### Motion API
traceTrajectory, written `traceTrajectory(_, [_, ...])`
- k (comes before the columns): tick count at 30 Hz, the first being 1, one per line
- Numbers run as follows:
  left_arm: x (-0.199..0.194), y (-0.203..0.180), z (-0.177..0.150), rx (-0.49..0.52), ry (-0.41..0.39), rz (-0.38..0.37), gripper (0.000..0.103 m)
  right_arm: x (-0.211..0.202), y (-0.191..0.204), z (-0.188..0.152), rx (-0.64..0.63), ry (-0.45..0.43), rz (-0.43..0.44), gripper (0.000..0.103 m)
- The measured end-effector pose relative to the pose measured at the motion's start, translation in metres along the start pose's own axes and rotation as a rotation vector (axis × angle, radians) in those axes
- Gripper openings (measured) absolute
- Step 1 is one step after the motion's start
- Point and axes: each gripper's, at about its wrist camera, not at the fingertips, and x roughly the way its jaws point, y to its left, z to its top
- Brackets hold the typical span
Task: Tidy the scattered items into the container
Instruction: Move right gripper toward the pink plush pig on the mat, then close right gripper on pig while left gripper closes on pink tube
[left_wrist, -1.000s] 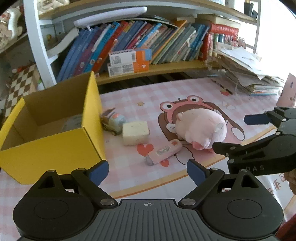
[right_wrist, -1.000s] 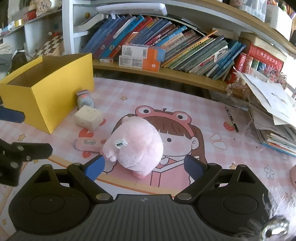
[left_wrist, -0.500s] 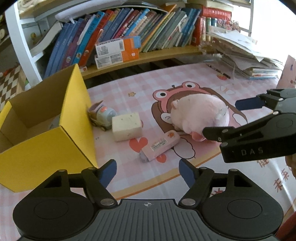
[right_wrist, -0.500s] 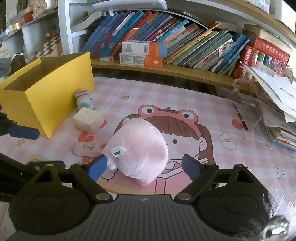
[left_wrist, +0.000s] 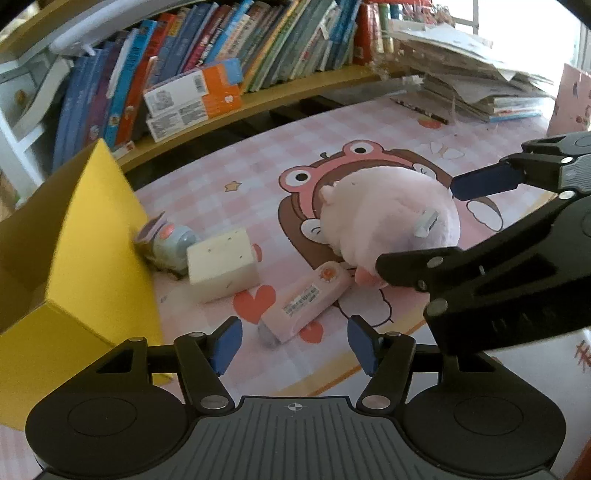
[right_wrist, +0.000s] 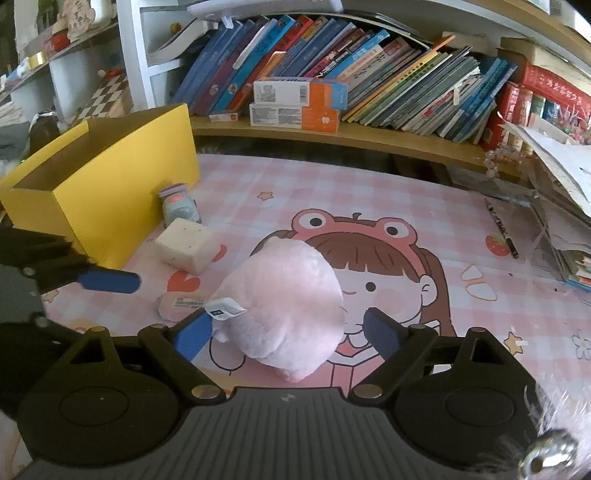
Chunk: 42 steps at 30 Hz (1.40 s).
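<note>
A pink plush toy (right_wrist: 288, 302) lies on the cartoon mat; it also shows in the left wrist view (left_wrist: 388, 218). My right gripper (right_wrist: 288, 332) is open with its fingers on either side of the plush. A pink tube (left_wrist: 306, 302) lies just in front of my open left gripper (left_wrist: 295, 341); it also shows in the right wrist view (right_wrist: 181, 304). A cream foam block (left_wrist: 221, 266) and a small toy car (left_wrist: 170, 240) lie beside the open yellow box (left_wrist: 99, 236), seen also in the right wrist view (right_wrist: 110, 199).
A bookshelf (right_wrist: 332, 92) full of books runs along the back. A pile of papers and books (left_wrist: 472, 81) sits at the right. A pencil (right_wrist: 500, 227) lies on the pink checked mat (right_wrist: 369, 192).
Both grippers have moved forward and down. The right one has closed in around the plush toy. The left one has come nearer the pink tube.
</note>
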Motion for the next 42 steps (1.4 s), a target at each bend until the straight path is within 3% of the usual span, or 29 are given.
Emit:
traceTrajectory(6, [0.016, 0.006, 0.003, 0.010, 0.027, -0.003, 0.053, 0.007, -0.003, 0.002, 0.022, 0.014, 0.031, 0.090])
traceTrajectory(11, [0.022, 0.009, 0.005, 0.019, 0.015, -0.031, 0.051, 0.013, -0.007, 0.002, 0.052, 0.027, 0.052, 0.089])
traceTrajectory(14, [0.023, 0.009, 0.005, 0.008, 0.007, -0.051, 0.044, 0.014, -0.010, 0.001, 0.070, 0.033, 0.065, 0.088])
traceTrajectory(23, [0.019, 0.006, 0.002, 0.028, 0.020, -0.063, 0.024, 0.011, -0.008, 0.000, 0.078, 0.045, 0.088, 0.064])
traceTrajectory(27, [0.007, 0.009, -0.003, 0.009, 0.015, -0.063, 0.023, 0.005, -0.007, -0.001, 0.072, 0.044, 0.091, 0.058])
traceTrajectory(42, [-0.049, 0.013, -0.024, -0.052, -0.055, -0.051, 0.023, -0.030, -0.006, -0.010, 0.077, 0.022, 0.044, 0.055])
